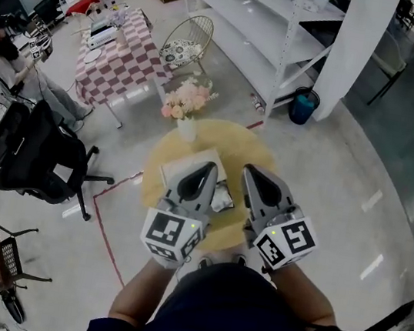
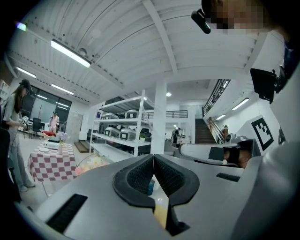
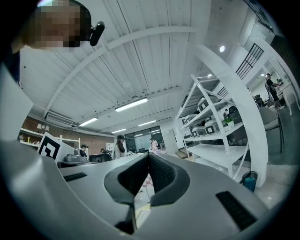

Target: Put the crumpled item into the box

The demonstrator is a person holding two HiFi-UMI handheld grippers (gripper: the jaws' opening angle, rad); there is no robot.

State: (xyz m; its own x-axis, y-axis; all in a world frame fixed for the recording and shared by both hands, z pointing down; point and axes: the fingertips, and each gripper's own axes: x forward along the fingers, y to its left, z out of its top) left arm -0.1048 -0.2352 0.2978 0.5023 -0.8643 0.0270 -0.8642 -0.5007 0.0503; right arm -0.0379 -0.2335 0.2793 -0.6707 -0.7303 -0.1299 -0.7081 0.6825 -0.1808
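In the head view a round yellow table lies below me. On it is a white box, partly hidden under my left gripper. A crumpled silvery item lies on the table between the two grippers. My right gripper is held just right of it. Both grippers are above the table, pointing level and away from me, with nothing in them. In the left gripper view the left gripper has its pads pressed together. The right gripper looks the same in the right gripper view.
A vase of pink flowers stands at the table's far edge. Beyond are a checkered table, a wire chair, white shelving, a blue bin and a white pillar. A black office chair and a person are at left.
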